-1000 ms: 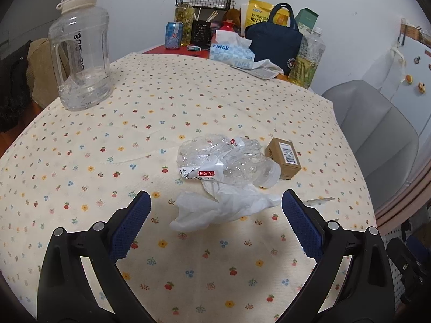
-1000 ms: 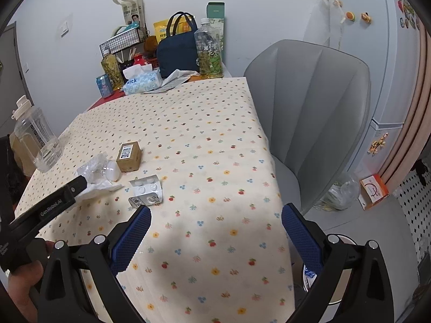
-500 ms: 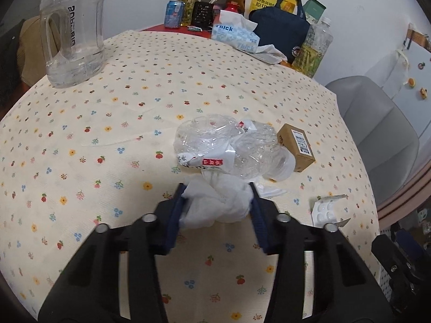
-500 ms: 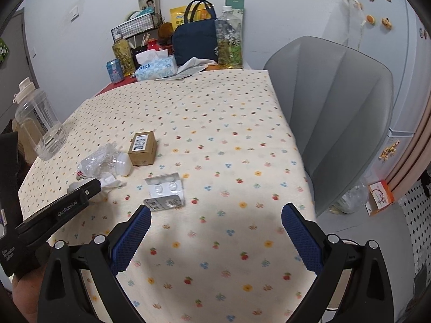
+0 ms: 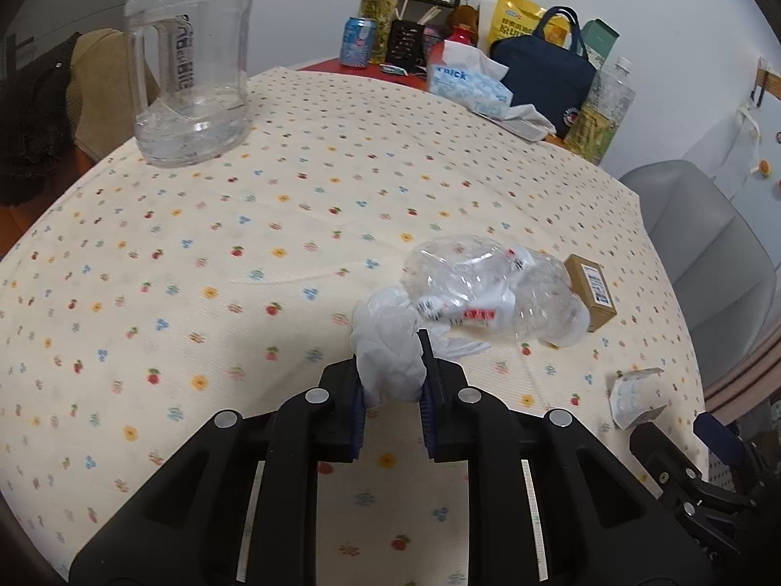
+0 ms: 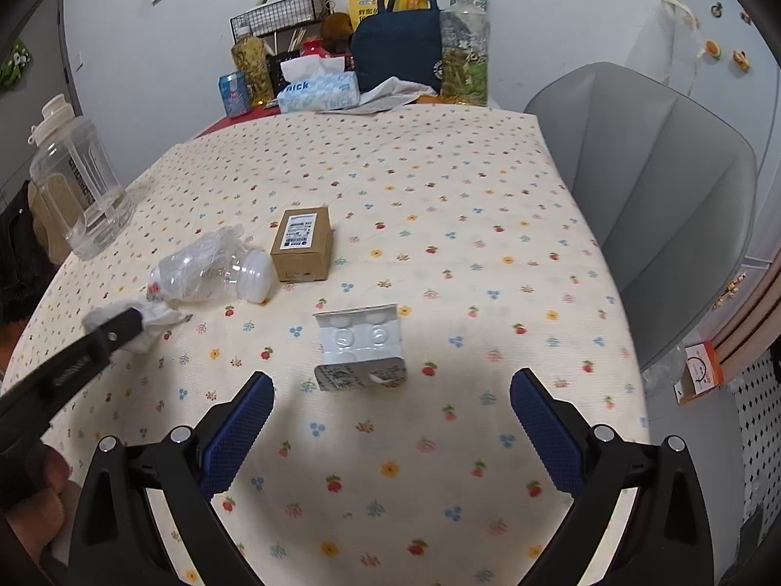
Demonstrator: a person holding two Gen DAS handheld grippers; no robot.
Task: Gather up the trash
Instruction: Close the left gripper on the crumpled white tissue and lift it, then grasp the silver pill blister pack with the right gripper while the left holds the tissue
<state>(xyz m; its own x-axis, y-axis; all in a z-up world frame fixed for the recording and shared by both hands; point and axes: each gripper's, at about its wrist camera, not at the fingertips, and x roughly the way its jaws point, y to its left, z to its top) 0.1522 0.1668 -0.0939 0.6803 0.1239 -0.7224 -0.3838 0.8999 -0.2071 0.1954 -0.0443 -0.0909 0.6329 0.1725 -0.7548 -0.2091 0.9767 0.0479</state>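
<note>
My left claw point(image 5: 390, 386) pinches the crumpled tissue point(image 5: 388, 342); I should lift straight up, clear of the crushed bottle point(image 5: 493, 293). My right claw point(image 6: 390, 415) hangs spread above the blister pack point(image 6: 359, 346).

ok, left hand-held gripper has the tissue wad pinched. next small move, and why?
Probably lift the left hand-held gripper straight up a little. Its jaws are shut on the crumpled tissue, which still touches the crushed plastic bottle; a short lift should free it without dragging the bottle. The right hand-held gripper is open, facing the blister pack.
</note>
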